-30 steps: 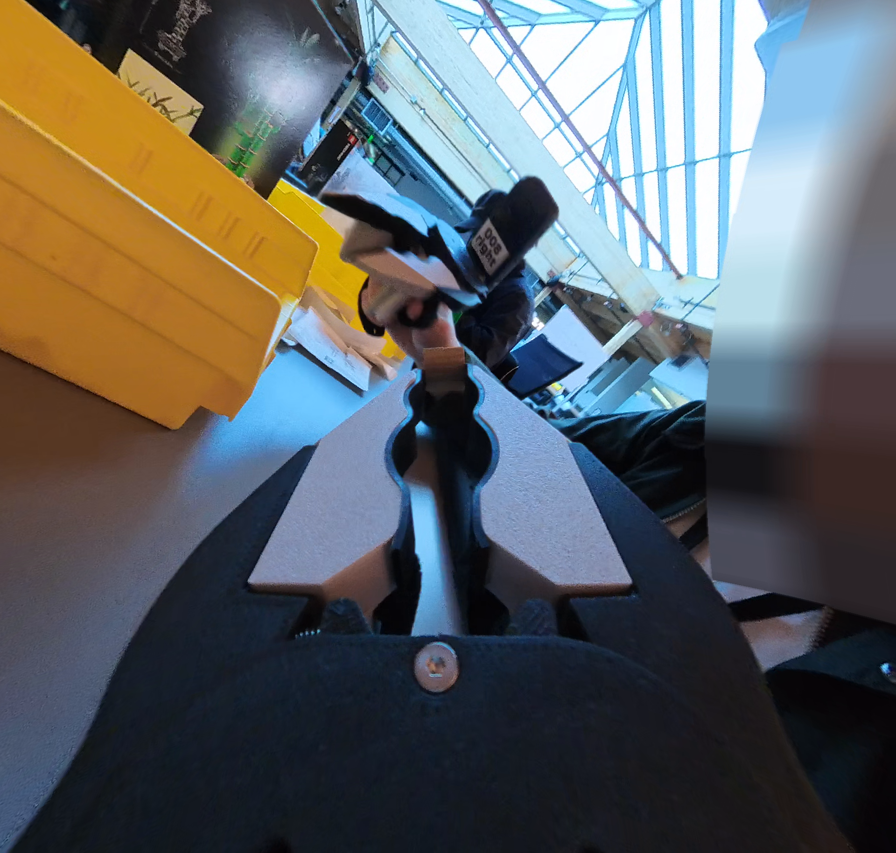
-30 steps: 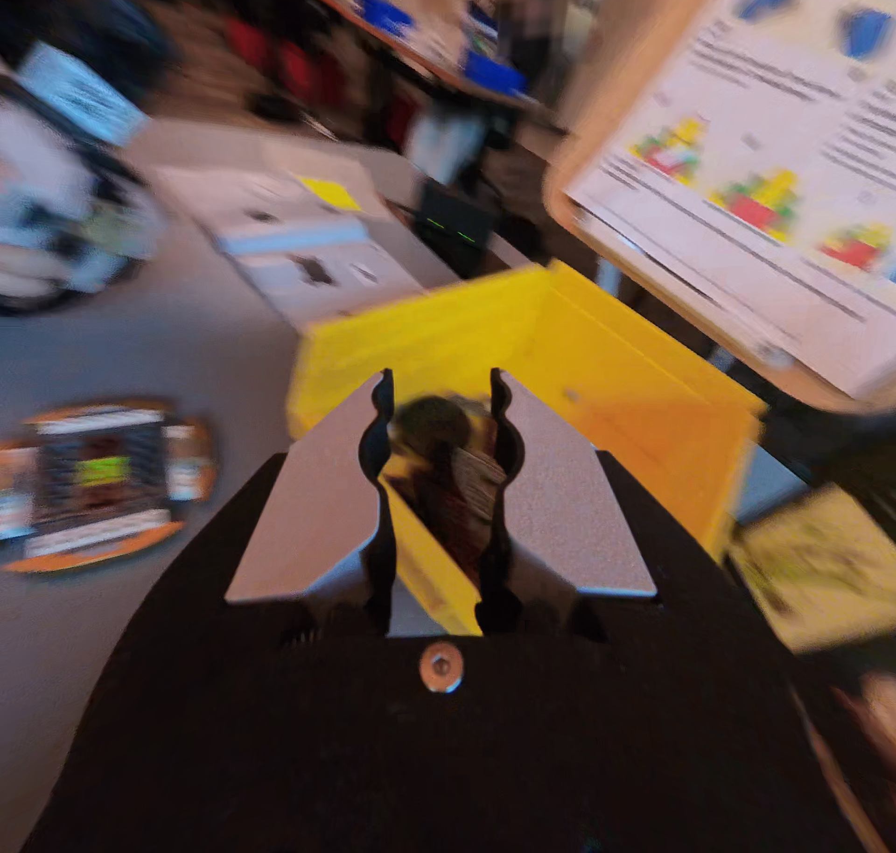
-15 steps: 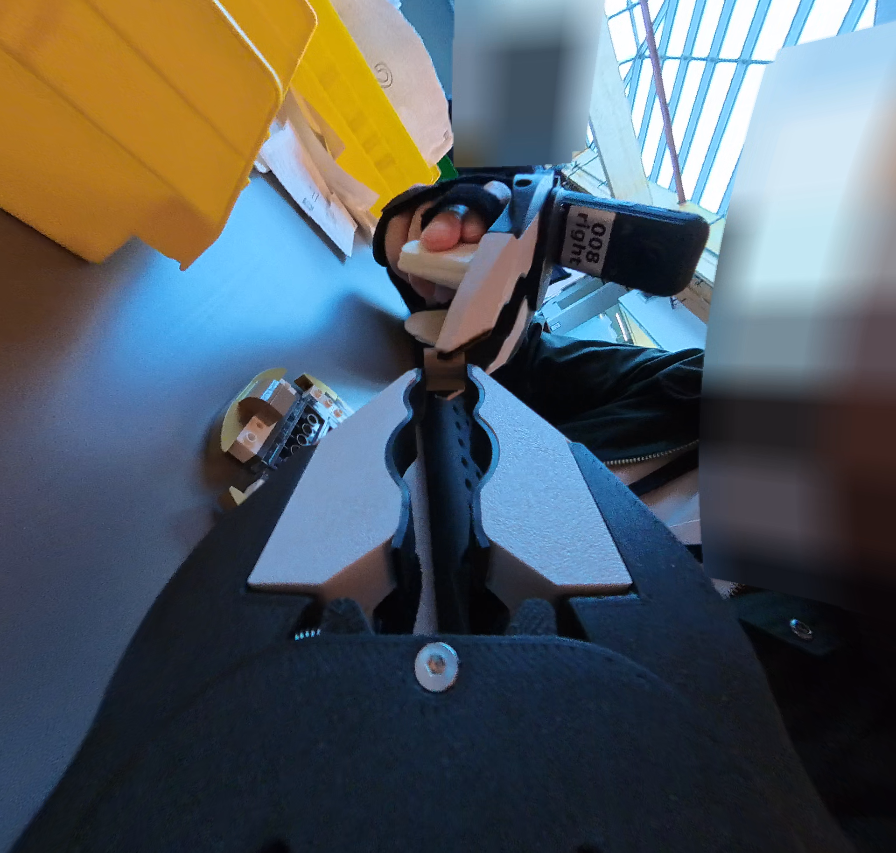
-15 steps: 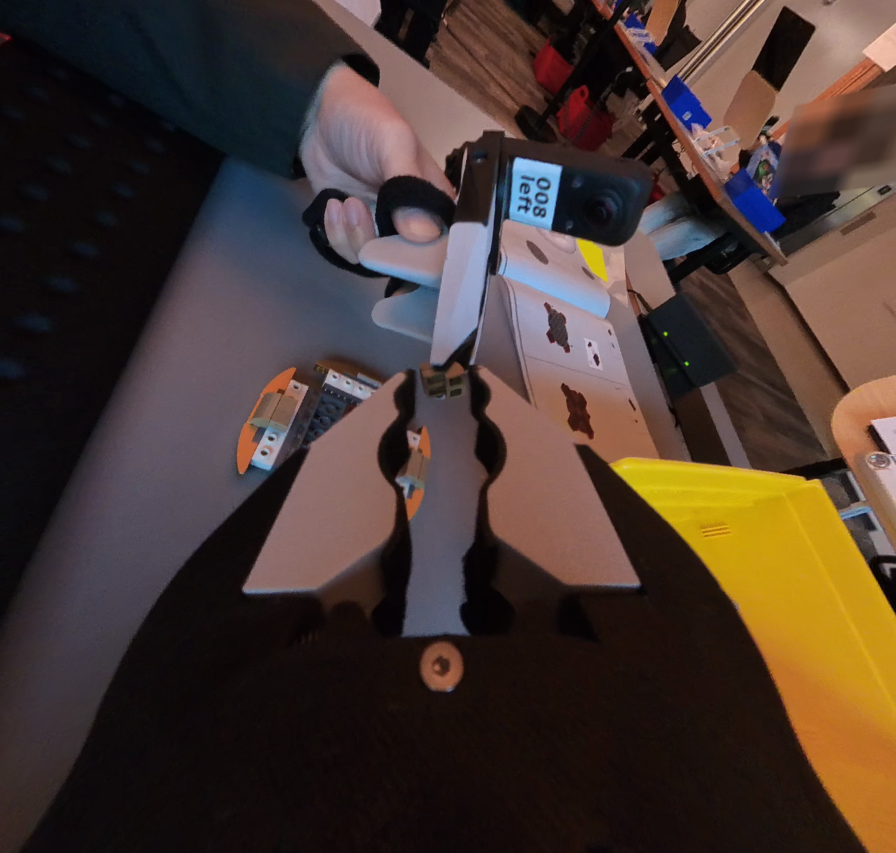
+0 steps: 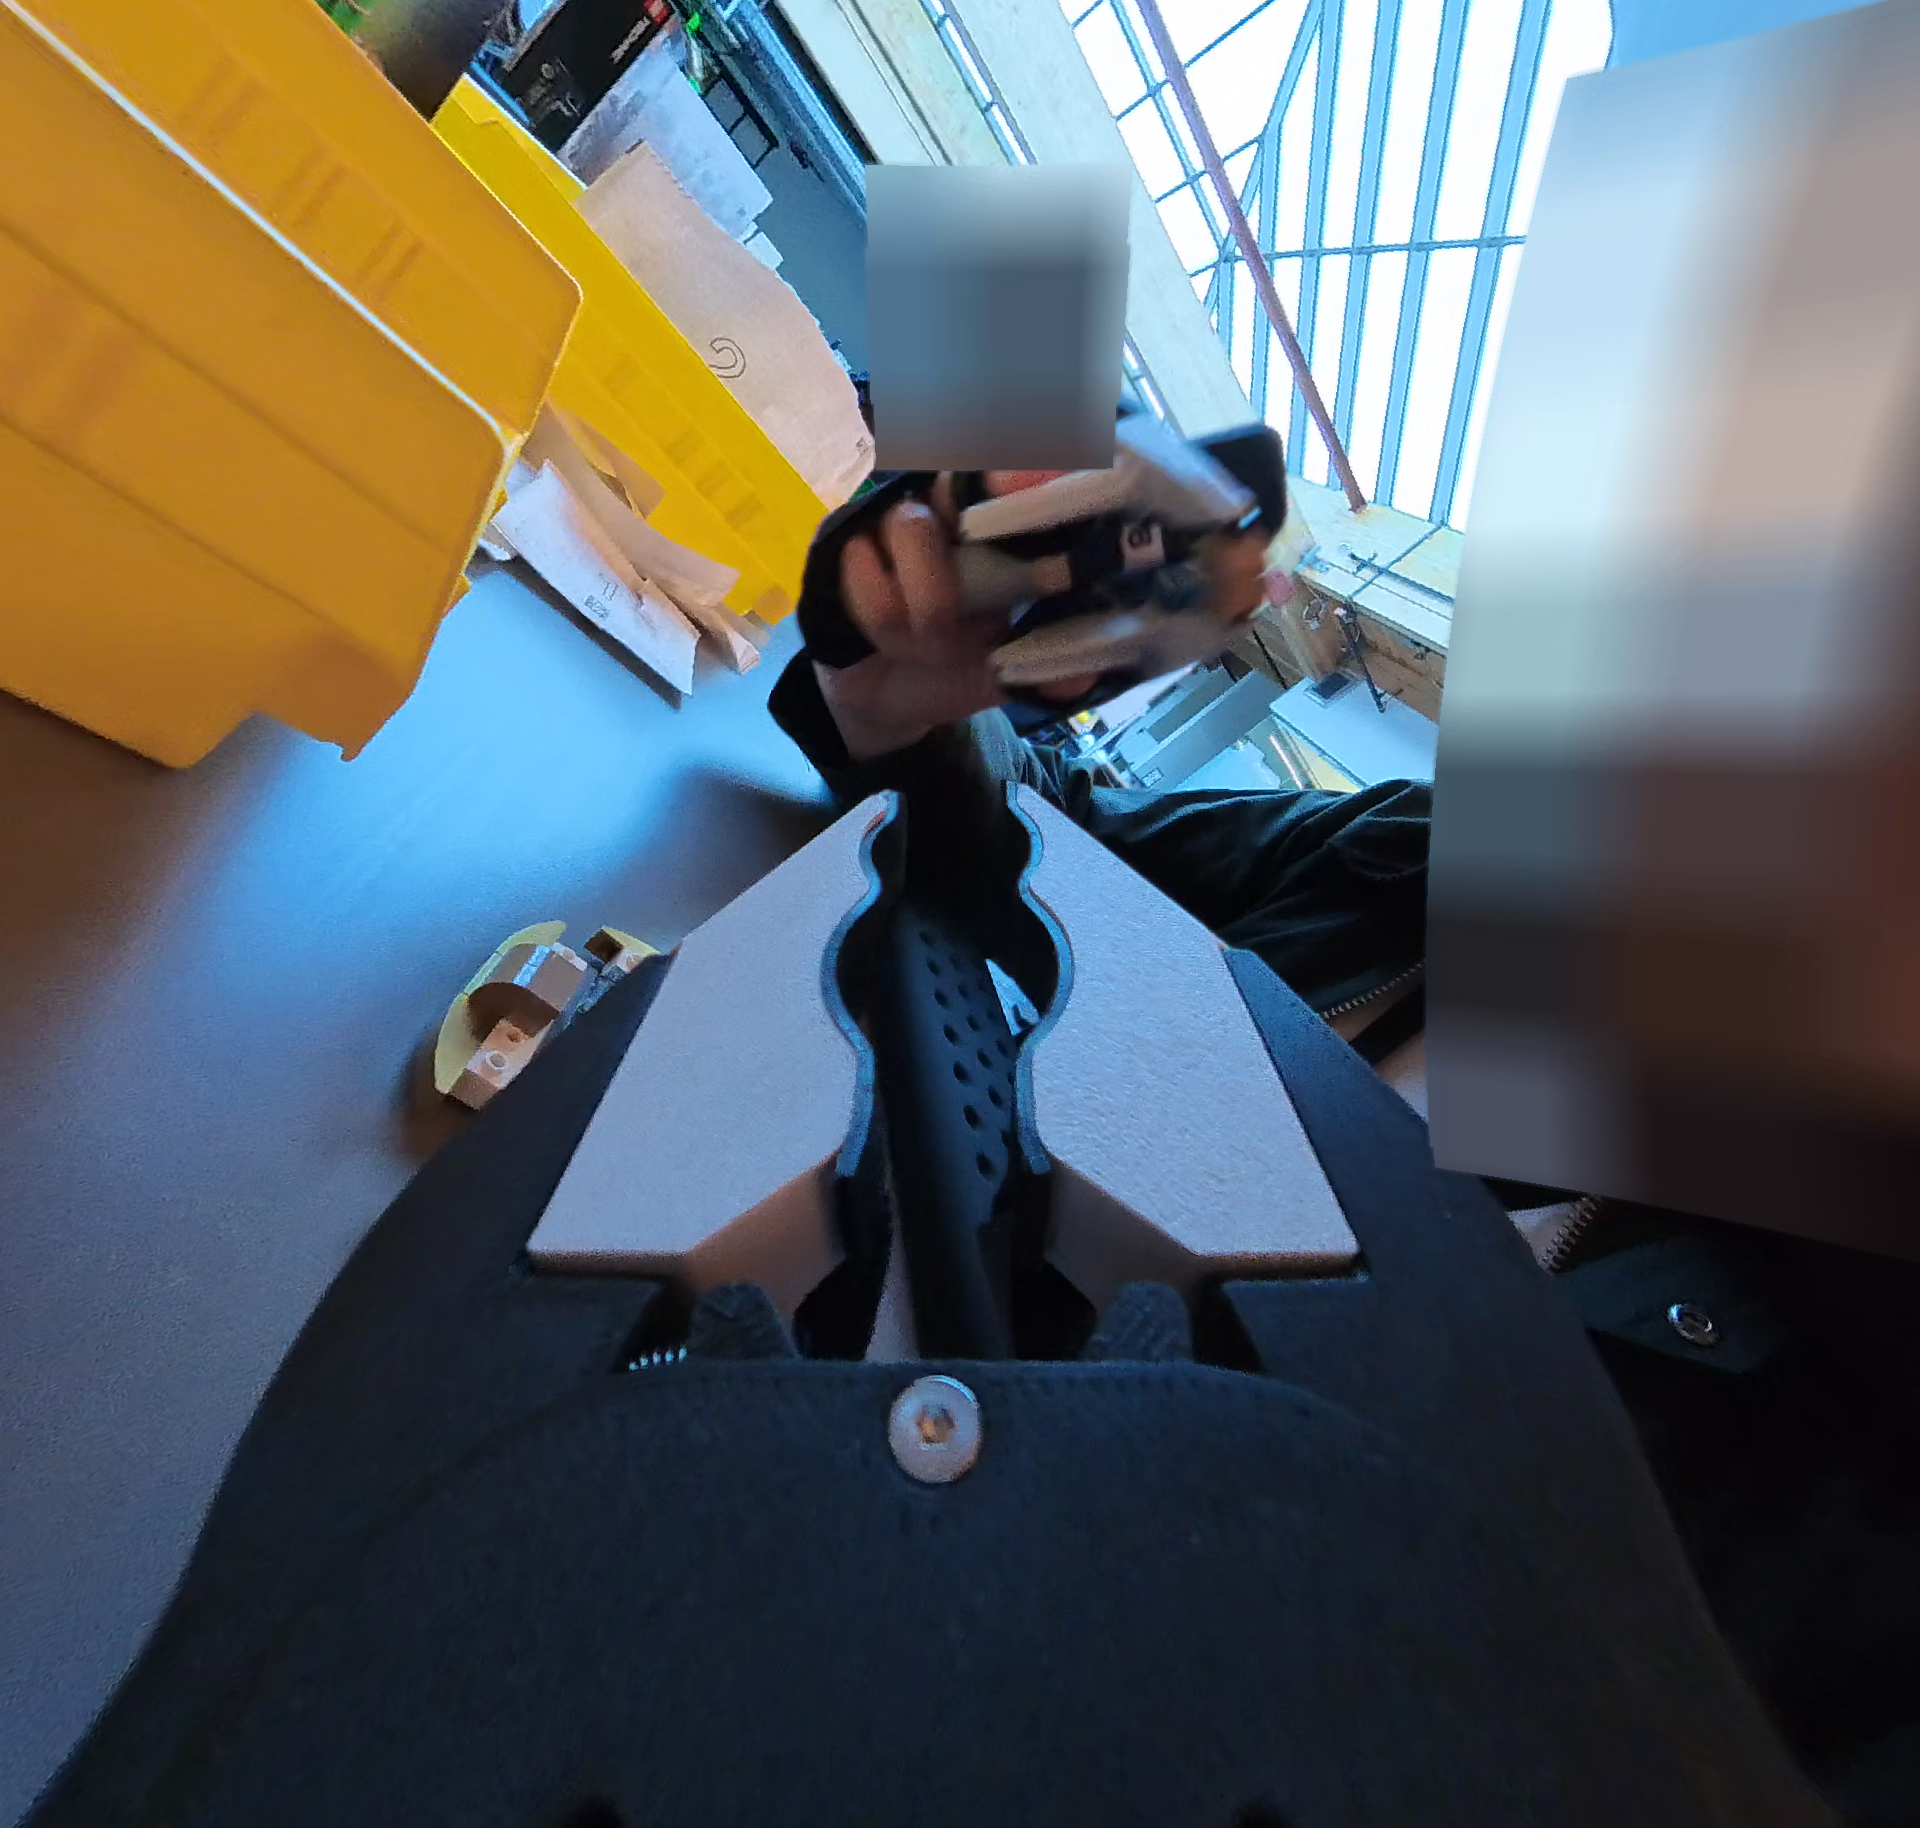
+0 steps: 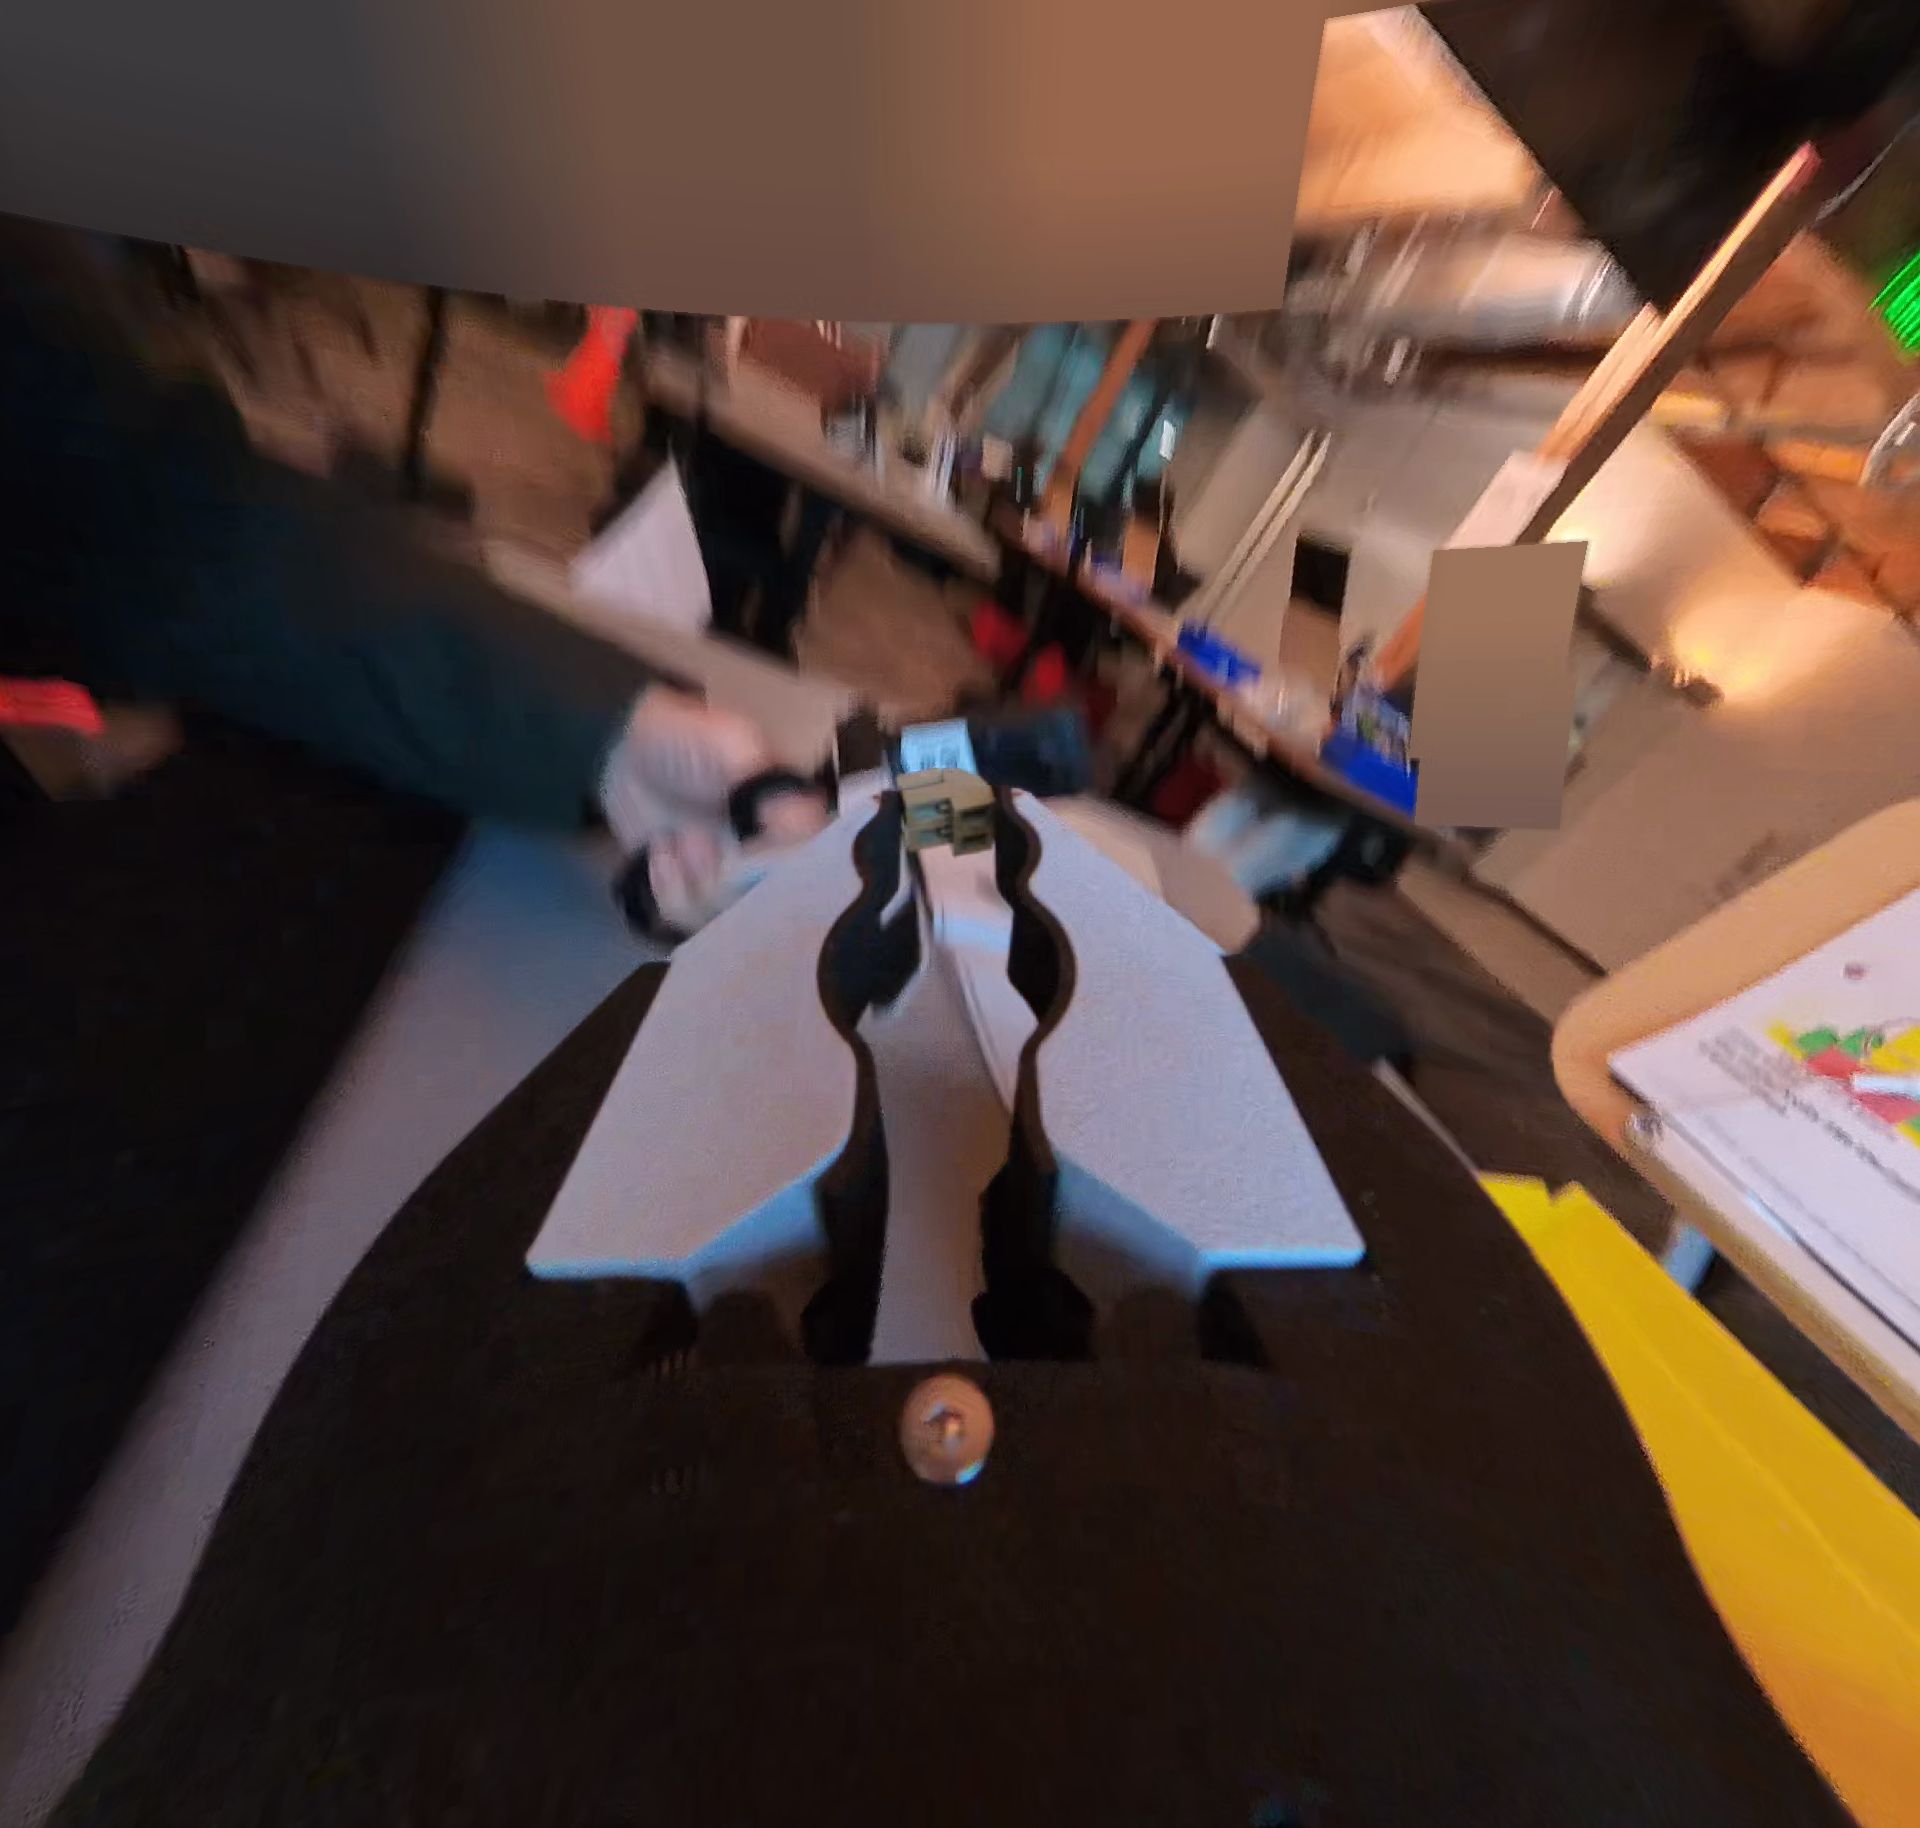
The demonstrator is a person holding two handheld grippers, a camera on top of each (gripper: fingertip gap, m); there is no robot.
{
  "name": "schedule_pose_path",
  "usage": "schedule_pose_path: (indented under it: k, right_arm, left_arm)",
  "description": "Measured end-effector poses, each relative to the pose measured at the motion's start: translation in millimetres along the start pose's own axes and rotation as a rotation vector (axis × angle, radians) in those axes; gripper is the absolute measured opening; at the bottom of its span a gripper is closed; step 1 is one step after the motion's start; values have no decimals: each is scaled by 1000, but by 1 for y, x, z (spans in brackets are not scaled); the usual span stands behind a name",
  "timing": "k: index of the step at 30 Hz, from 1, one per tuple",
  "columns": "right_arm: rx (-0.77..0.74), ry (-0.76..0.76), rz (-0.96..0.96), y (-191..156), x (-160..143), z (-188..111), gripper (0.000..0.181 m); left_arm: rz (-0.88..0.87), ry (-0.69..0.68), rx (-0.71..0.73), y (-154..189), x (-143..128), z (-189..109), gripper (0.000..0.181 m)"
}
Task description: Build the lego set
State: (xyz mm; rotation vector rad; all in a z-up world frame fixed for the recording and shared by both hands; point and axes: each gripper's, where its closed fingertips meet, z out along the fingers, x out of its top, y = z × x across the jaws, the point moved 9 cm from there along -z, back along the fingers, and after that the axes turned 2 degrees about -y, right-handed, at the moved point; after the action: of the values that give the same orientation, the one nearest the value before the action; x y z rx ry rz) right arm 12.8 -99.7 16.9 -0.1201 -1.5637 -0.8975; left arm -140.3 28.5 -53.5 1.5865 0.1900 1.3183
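Note:
My right gripper [image 6: 948, 848] is shut on a small tan lego piece [image 6: 943, 818], pinched at the very fingertips and held above the grey table [image 6: 436, 999]. My left gripper [image 5: 951, 814] stands a little open with nothing between its fingertips; only a dark sleeve shows behind the gap. A partly built lego assembly [image 5: 514, 1004] of tan and yellow parts lies on the table to the left of my left gripper. The right gripper shows blurred in the left wrist view [image 5: 1101, 573], up and away from my left fingertips. The left gripper shows blurred in the right wrist view [image 6: 997, 748].
Yellow bins [image 5: 260, 376] and paper packets [image 5: 613, 573] stand at the far left of the table. In the right wrist view a yellow bin [image 6: 1714, 1466] and a clipboard with an instruction sheet [image 6: 1766, 1051] are on the right. A person's sleeve [image 5: 1268, 874] lies ahead. The tips of one gripper are about 7 cm away from the tips of the other.
The tan piece sat in my left fingertips; the right gripper closed on it and has pulled away with it. My left fingertips now stand bare. Both views have swung.

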Motion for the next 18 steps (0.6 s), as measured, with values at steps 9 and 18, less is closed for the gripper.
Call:
schedule_pose_path:
  k: [9,18]
  right_arm:
    - [-27,216,92,15,23,-25,15]
    - [-63,-212,-124,-3,-18,11,15]
  left_arm:
    - [39,0,-18,6,1,2,13]
    - [212,61,-2,26,5,9,33]
